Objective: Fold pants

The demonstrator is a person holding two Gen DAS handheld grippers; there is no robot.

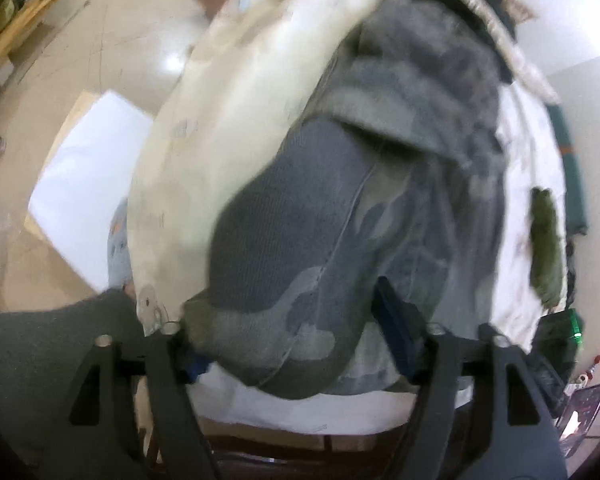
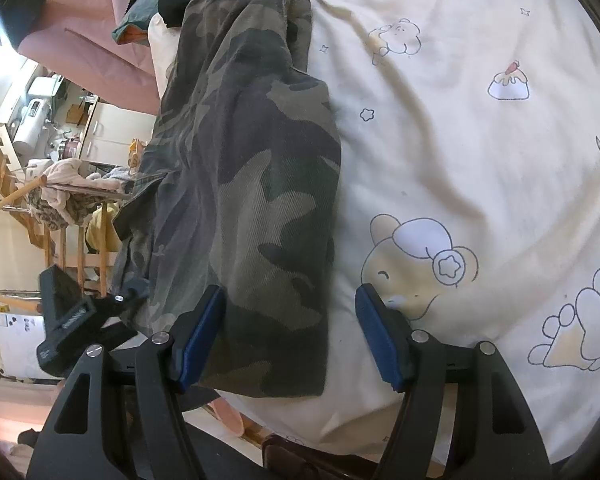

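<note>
The left gripper (image 1: 296, 344) is sitting at the bottom of the left wrist view, and its claw is standing wide open. The camouflage pants (image 1: 340, 216) are bulging up between the two fingers, but I cannot tell if the blue pads (image 1: 396, 336) are pinching the cloth. This picture is blurry.

In the right wrist view, the right gripper (image 2: 292, 336) is also at the bottom with its claw open. It is not squeezing anything. One blue pad is touching the edge of the pants (image 2: 244, 184) and the other is resting over the cartoon bear bedsheet (image 2: 480, 140).

The pants are lying in a long strip up the left half of that picture, from the bottom to the top, on the sheet. The legs look stacked one on the other.

To fold well, I think each claw should be closing on both layers at the end near the camera. Then both should be lifting together and carrying that end up toward the far end, keeping the edges lined up and the cloth flat.
</note>
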